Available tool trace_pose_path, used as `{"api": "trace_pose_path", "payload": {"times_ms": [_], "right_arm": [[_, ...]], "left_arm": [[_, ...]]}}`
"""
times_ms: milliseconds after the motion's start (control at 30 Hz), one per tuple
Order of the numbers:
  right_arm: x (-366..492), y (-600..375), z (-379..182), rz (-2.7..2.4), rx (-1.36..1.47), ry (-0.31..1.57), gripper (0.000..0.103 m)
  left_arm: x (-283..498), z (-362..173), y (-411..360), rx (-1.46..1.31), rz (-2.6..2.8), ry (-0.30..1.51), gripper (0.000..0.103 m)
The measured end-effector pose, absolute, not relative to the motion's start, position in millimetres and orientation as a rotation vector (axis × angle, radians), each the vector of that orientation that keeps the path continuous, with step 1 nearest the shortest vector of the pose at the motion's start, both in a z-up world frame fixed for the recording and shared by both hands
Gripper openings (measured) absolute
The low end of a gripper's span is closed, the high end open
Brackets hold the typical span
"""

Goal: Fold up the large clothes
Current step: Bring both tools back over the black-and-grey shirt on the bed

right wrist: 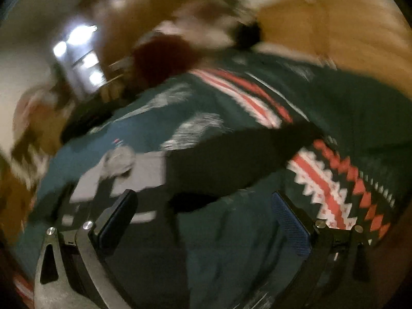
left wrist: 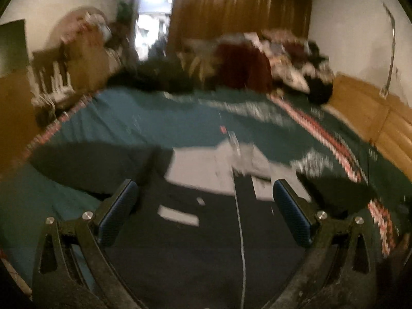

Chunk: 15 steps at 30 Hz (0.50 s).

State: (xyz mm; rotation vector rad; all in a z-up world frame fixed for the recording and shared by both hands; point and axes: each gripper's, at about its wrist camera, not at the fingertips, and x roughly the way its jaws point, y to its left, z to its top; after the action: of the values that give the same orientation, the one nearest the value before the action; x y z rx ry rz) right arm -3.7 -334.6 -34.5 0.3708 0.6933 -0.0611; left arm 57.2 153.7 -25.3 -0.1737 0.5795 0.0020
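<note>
A dark navy zip-up garment (left wrist: 180,244) with grey panels and a white zipper line lies spread on a teal bed cover (left wrist: 154,118). My left gripper (left wrist: 206,203) is open just above it, fingers straddling the zipper. In the right wrist view the same garment (right wrist: 219,159) lies with a dark sleeve stretched right. My right gripper (right wrist: 206,216) is open and empty above the sleeve and cover (right wrist: 231,244). Both views are motion-blurred.
A pile of clothes (left wrist: 270,59) lies at the far end of the bed. A wooden wardrobe (left wrist: 239,7) and a bright doorway (left wrist: 154,18) stand behind. A wooden bed board (left wrist: 373,118) runs along the right; the cover has a red-and-white patterned border (right wrist: 334,188).
</note>
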Motion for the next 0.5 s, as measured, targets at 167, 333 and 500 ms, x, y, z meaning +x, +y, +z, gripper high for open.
{"api": "trace_pose_path", "payload": {"times_ms": [167,333,500], "right_arm": [[57,-461,-82,-0.156,0.642,0.773,0.103],[112,-534,-132,-0.082,0.913,0.801,0.093],[143,-565,-173,-0.088,1.053,0.837,0.085]], "left_arm": [[62,-40,118,-0.142,-0.069,0.653,0.103],[85,-47,101,-0.149,-0.113,0.681,0.103],[99,-56,91,-0.160,-0.132,0.719,0.103]]}}
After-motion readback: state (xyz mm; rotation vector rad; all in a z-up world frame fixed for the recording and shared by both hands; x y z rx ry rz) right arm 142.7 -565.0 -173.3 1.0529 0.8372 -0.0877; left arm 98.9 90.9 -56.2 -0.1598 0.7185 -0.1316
